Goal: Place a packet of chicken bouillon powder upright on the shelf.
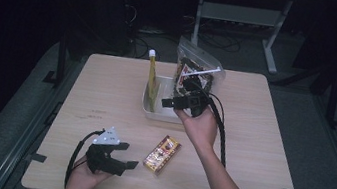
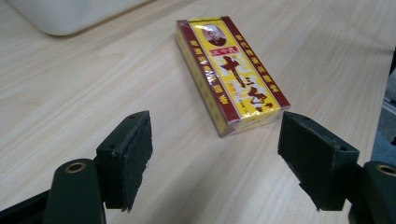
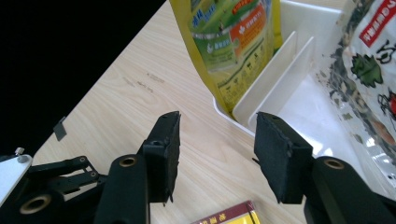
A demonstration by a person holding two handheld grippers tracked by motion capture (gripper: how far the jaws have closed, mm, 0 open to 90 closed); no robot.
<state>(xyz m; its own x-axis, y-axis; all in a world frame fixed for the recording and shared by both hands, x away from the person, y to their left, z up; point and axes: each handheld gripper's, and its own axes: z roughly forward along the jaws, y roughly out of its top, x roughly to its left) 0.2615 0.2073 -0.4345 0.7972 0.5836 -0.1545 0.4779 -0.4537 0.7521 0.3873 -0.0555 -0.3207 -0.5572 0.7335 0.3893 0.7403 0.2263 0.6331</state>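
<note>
A flat yellow and red box (image 1: 161, 154) (image 2: 231, 74) lies on the wooden table, and its corner shows between the jaws (image 3: 229, 217) in the right gripper view. My left gripper (image 1: 129, 157) (image 2: 215, 163) rests just left of the box, open, with nothing between its pads. My right gripper (image 1: 168, 102) (image 3: 217, 154) hovers at the near edge of a white divided tray (image 1: 147, 102) (image 3: 289, 56), open and empty. A yellow-green pouch (image 1: 152, 79) (image 3: 233, 42) stands in the tray's left slot. A clear zip bag (image 1: 197, 71) (image 3: 369, 70) of dark snacks stands in its right part.
The tray's corner (image 2: 70, 16) shows at the top left of the left gripper view. The left gripper (image 3: 46, 186) appears low at the left of the right gripper view. Bare table (image 1: 261, 138) lies to the right, with dark floor and table legs beyond.
</note>
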